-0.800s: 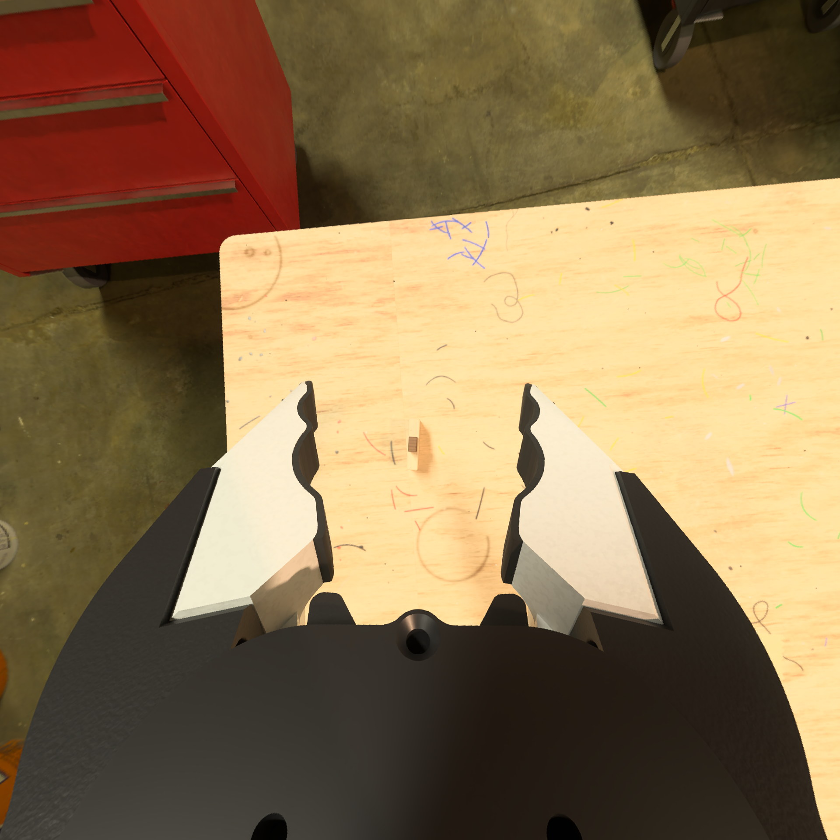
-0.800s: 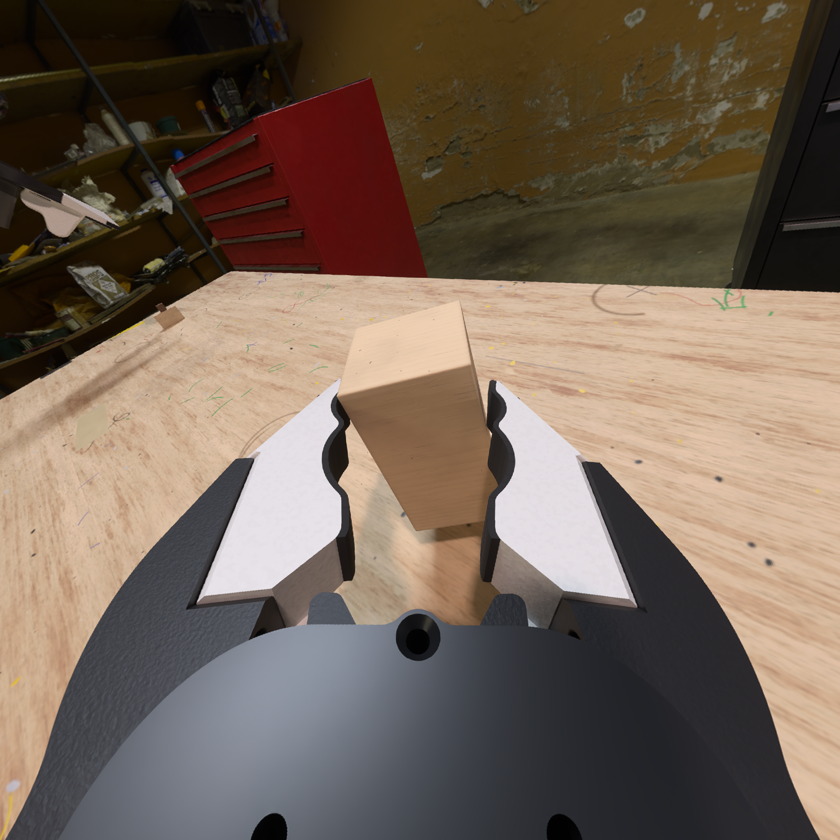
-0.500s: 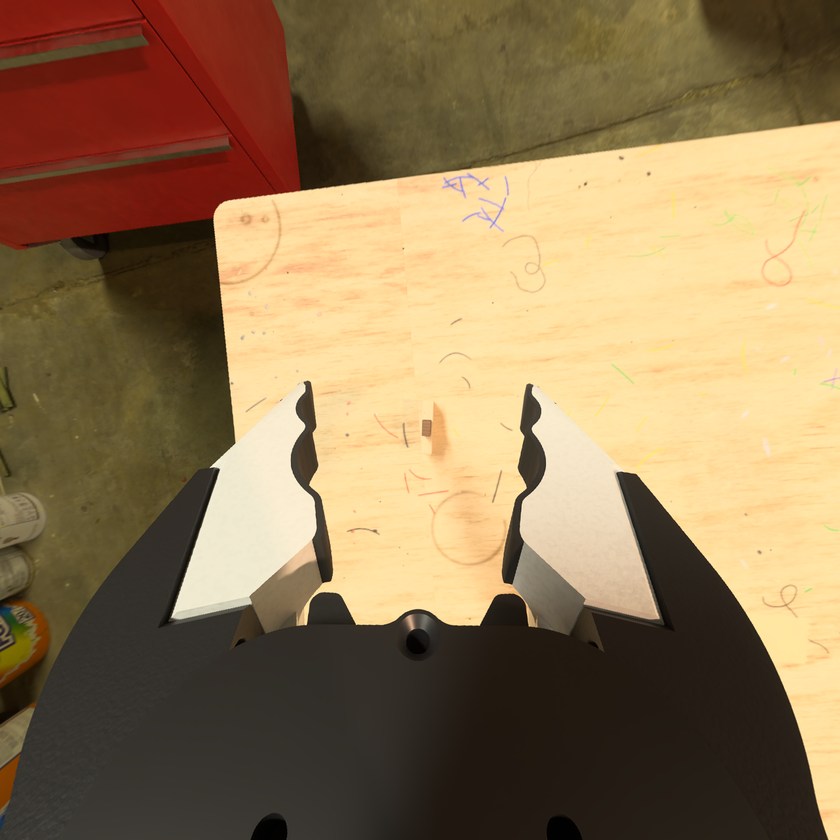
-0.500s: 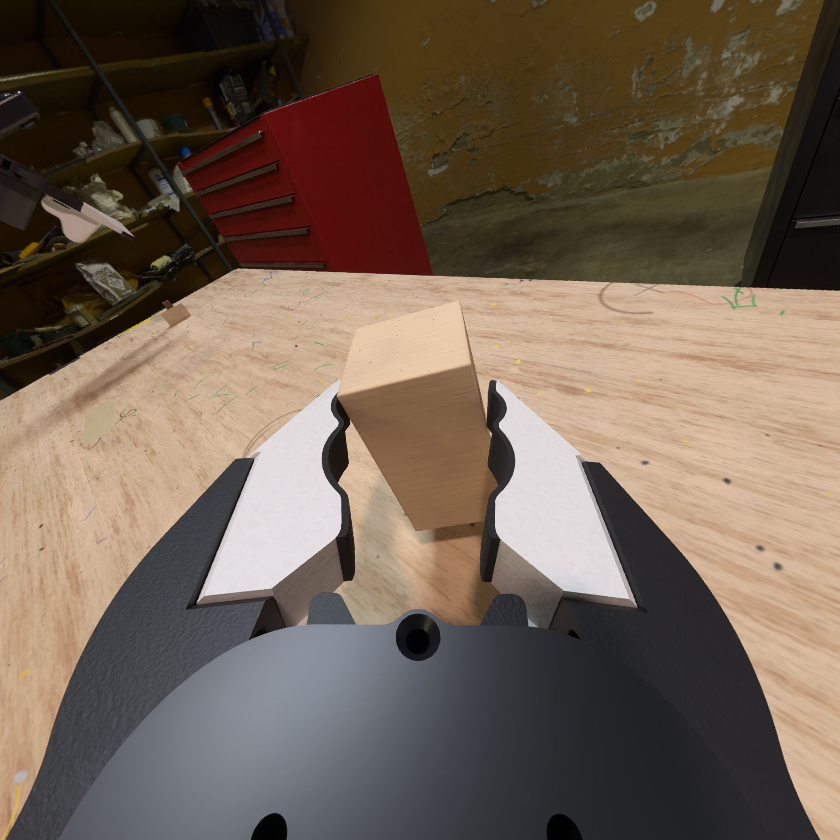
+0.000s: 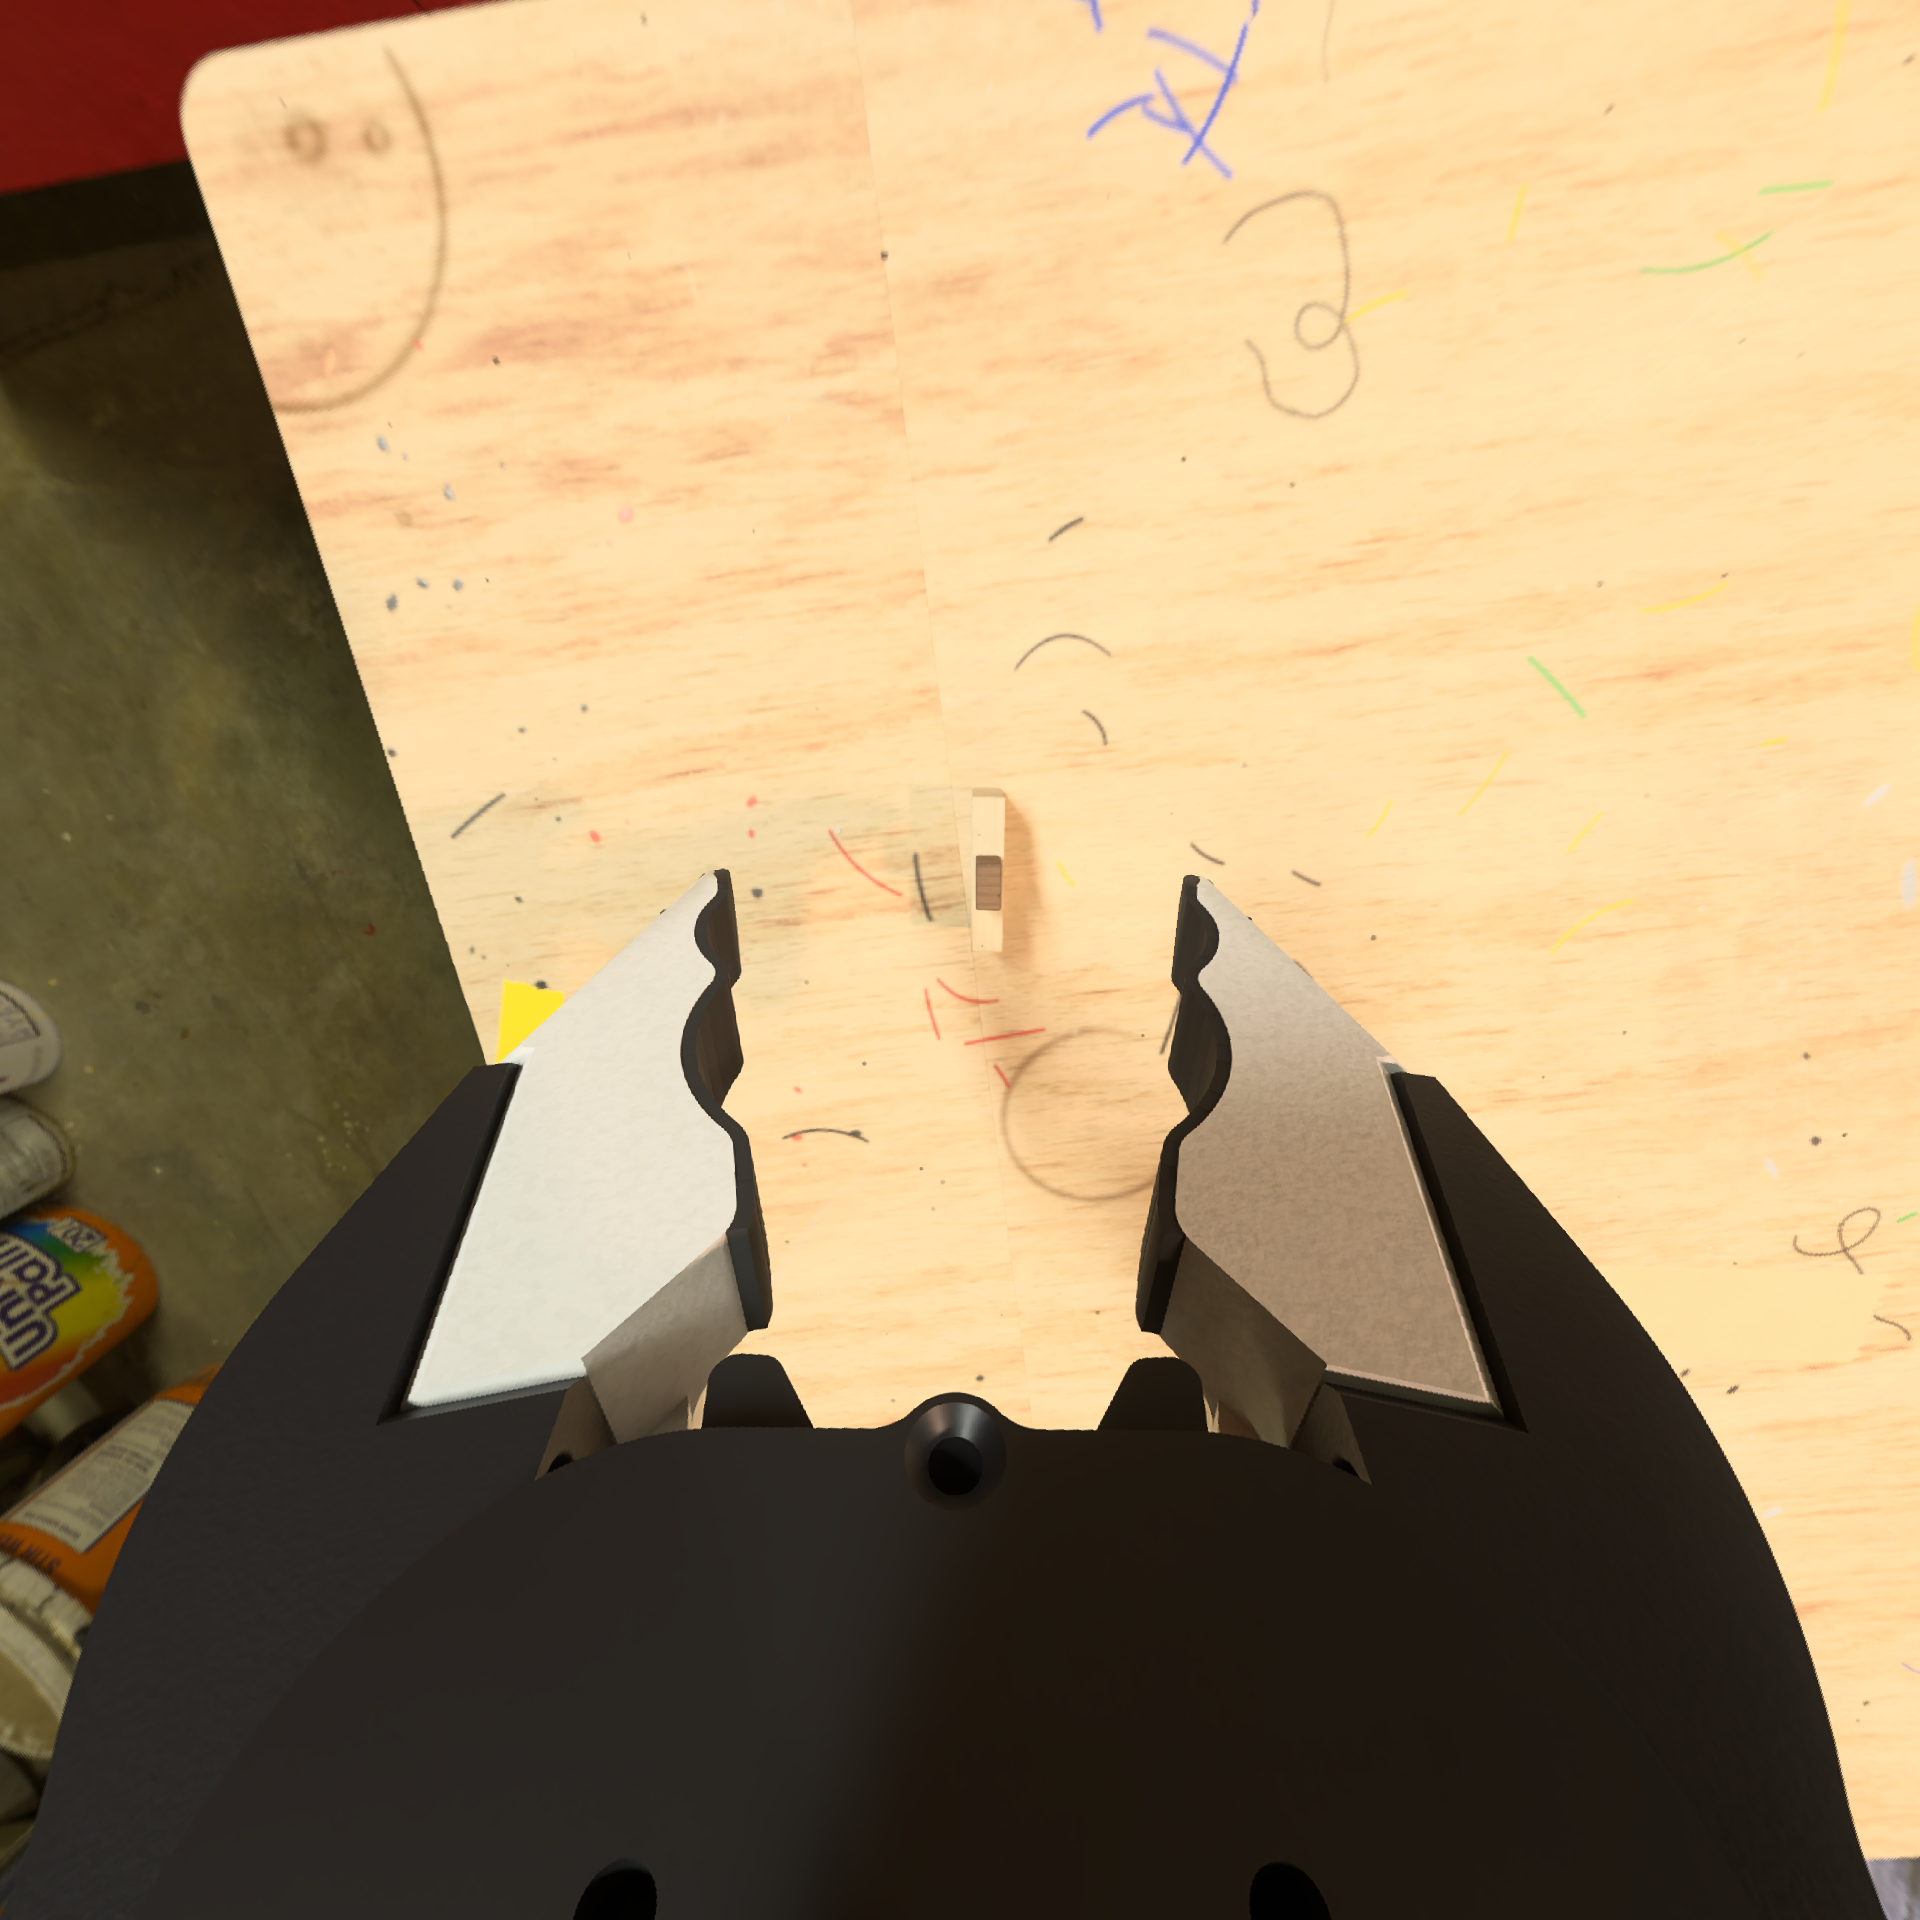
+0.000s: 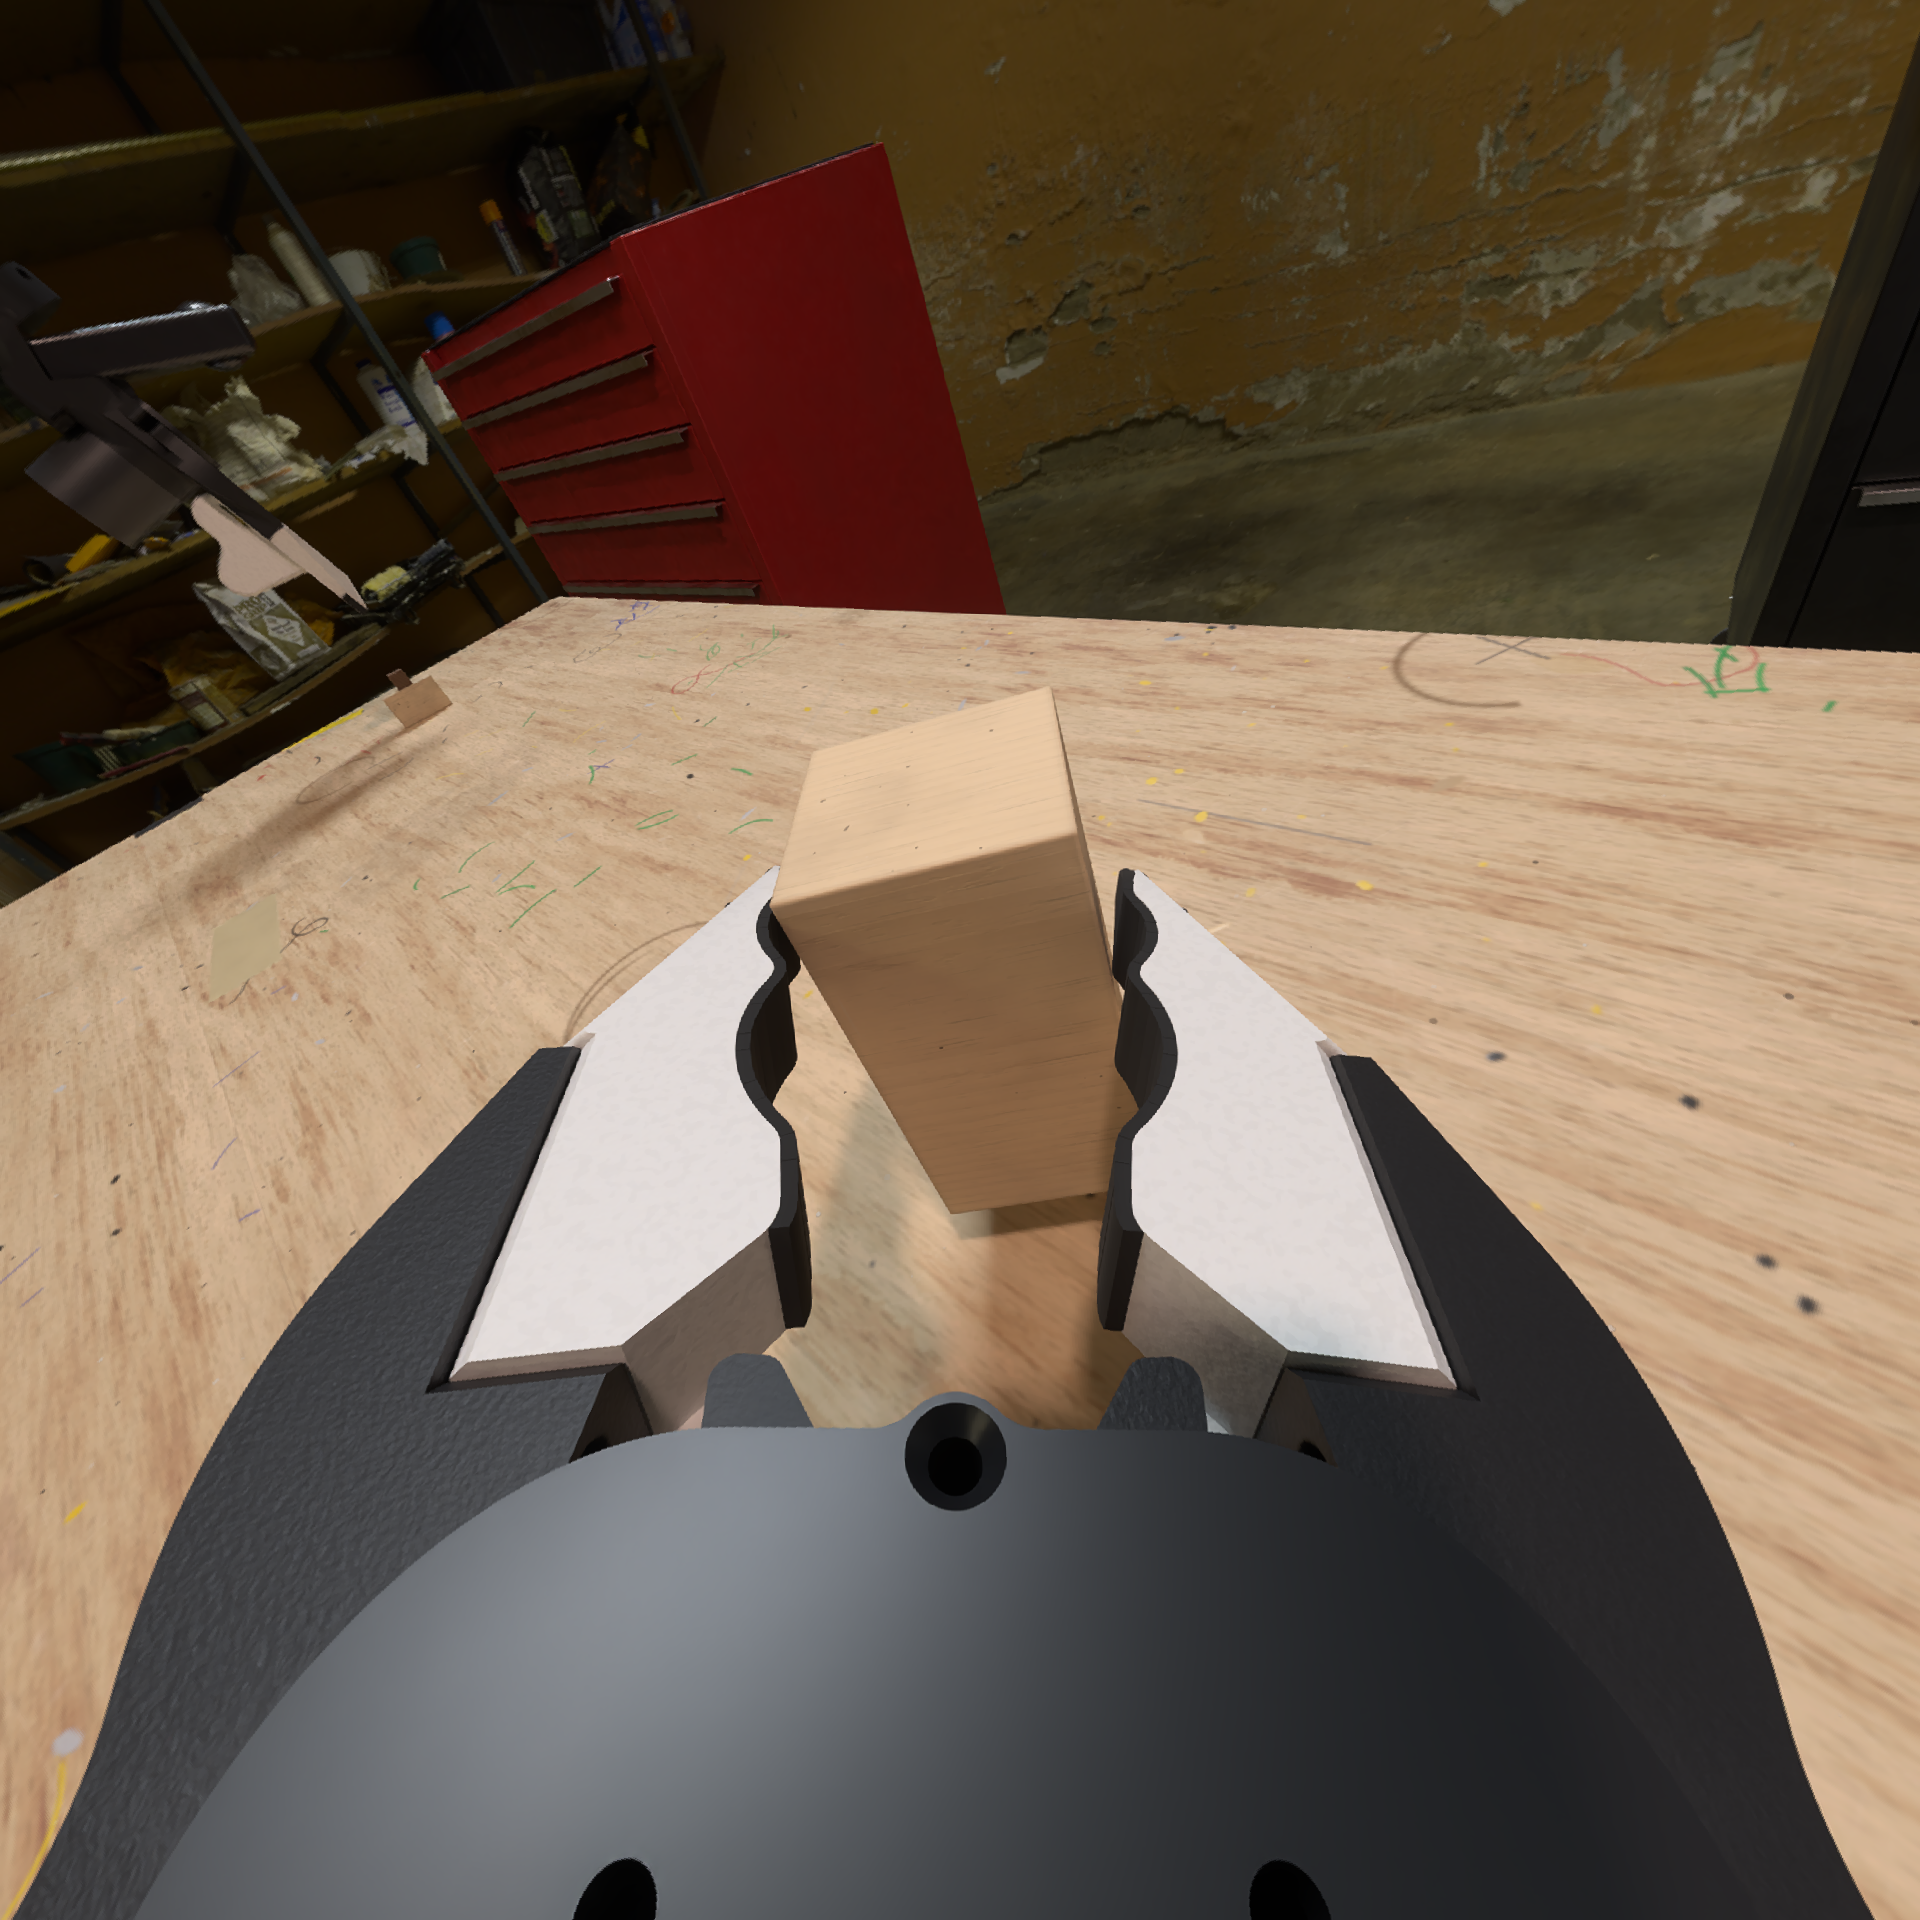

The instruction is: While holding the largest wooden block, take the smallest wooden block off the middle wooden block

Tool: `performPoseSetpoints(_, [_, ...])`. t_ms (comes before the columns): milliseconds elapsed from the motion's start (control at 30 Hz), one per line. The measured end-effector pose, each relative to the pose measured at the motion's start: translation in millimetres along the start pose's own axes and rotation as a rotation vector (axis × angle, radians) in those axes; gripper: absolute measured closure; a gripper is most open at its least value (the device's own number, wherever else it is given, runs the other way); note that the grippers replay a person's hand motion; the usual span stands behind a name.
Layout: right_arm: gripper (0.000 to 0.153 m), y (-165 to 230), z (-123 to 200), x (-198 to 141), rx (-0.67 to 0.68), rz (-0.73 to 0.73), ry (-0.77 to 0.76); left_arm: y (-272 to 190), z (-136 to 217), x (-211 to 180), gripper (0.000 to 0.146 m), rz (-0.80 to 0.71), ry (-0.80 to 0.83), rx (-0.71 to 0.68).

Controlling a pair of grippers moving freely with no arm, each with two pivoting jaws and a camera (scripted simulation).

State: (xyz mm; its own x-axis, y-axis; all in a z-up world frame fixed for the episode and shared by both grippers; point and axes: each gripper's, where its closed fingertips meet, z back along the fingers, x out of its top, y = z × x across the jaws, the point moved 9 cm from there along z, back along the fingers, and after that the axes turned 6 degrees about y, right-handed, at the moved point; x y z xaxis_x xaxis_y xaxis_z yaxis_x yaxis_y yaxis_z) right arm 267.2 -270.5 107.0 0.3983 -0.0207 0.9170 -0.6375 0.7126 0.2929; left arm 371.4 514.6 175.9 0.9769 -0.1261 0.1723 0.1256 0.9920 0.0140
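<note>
My right gripper is shut on the largest wooden block, a pale upright block held just above the wooden table. My left gripper is open and empty. It looks down on the table from above. Just beyond its fingertips lies the thin pale middle block with the smallest block, dark brown, on it. In the right wrist view this pair sits far off near the table's left edge, with the left gripper above it.
A red tool cabinet stands beyond the table's far edge, with cluttered shelves to its left and a dark cabinet at right. The table's left edge lies close to the small blocks. Bottles lie on the floor beside it.
My left gripper has come down closer to the table and the two small blocks, which now lie just ahead of its fingertips. My right gripper still holds the largest block, nearly unmoved.
</note>
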Motion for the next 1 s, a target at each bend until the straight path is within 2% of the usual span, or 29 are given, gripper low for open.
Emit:
performPoseSetpoints(133, [0.092,-0.2,0.4,-0.1,0.001,-0.001,-0.003,3.6,-14.6,0.8,0.063,0.011,0.07,0.008])
performPoseSetpoints(267, [0.092,-0.5,0.7,-0.1,0.003,-0.004,-0.005,6.8,-28.8,-0.3,0.074,0.024,0.129,0.0])
performPoseSetpoints(500, [0.092,-1.0,0.8,-0.1,0.005,-0.009,-0.005,11.5,-45.4,-5.0,0.099,0.05,0.194,-0.043])
performPoseSetpoints(767, [0.092,-1.9,0.9,-0.2,0.009,-0.018,-0.007,2.8,-54.2,-3.0,0.138,0.001,0.293,-0.116])
performPoseSetpoints(1000, [0.092,-2.1,1.0,-0.1,0.014,-0.022,-0.009,3.1,-54.2,-3.3,0.14,0.026,0.3,-0.151])
